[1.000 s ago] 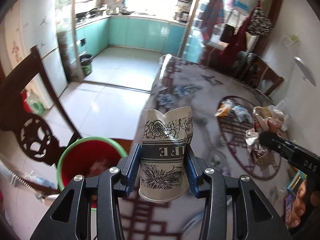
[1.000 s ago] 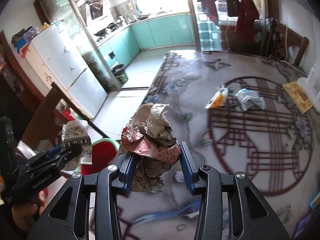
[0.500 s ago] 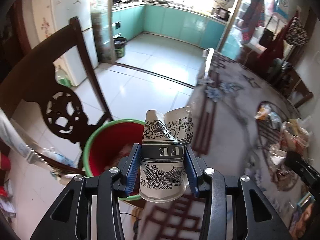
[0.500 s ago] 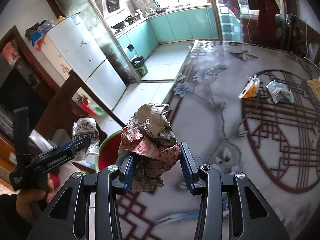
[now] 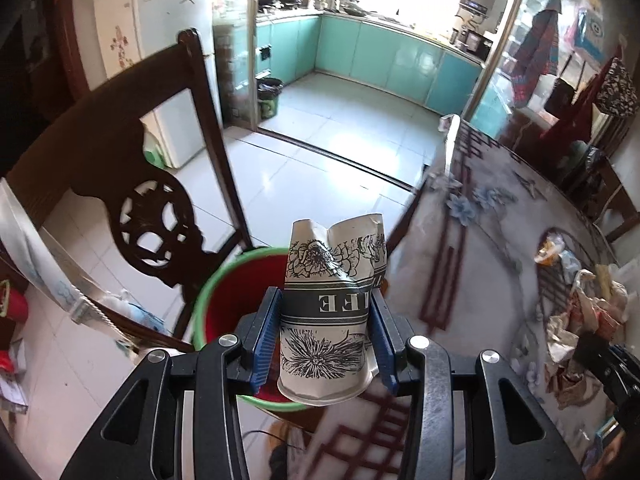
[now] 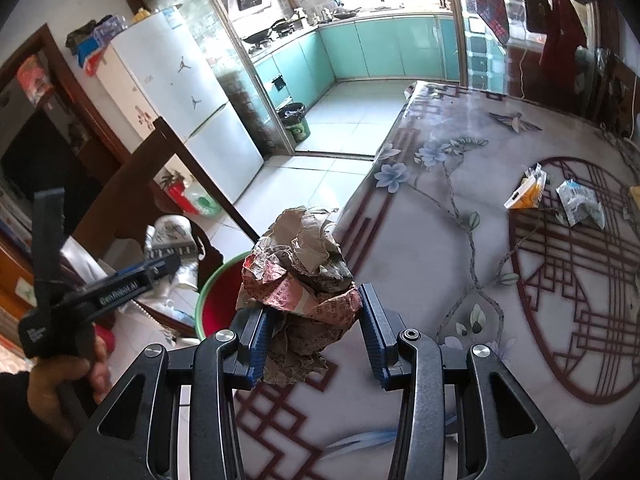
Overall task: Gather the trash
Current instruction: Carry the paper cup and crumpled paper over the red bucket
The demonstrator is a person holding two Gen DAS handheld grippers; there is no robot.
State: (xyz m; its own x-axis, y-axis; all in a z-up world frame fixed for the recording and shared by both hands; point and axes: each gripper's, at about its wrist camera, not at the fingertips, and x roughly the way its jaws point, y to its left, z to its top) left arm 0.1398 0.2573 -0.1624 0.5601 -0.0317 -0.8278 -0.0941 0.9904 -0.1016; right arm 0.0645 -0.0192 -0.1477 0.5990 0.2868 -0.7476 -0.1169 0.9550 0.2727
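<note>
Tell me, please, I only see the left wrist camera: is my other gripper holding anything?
Observer: Yes. The right gripper is shut on a crumpled paper wad with red print.
Operator: Is it near the bucket?
Observer: The red bucket's green rim shows just left of the wad and behind it; the wad itself hangs at the table's edge.
Operator: Can you see my hand?
Observer: Yes, a hand wraps the handle of the left gripper, which holds your paper cup.
</note>
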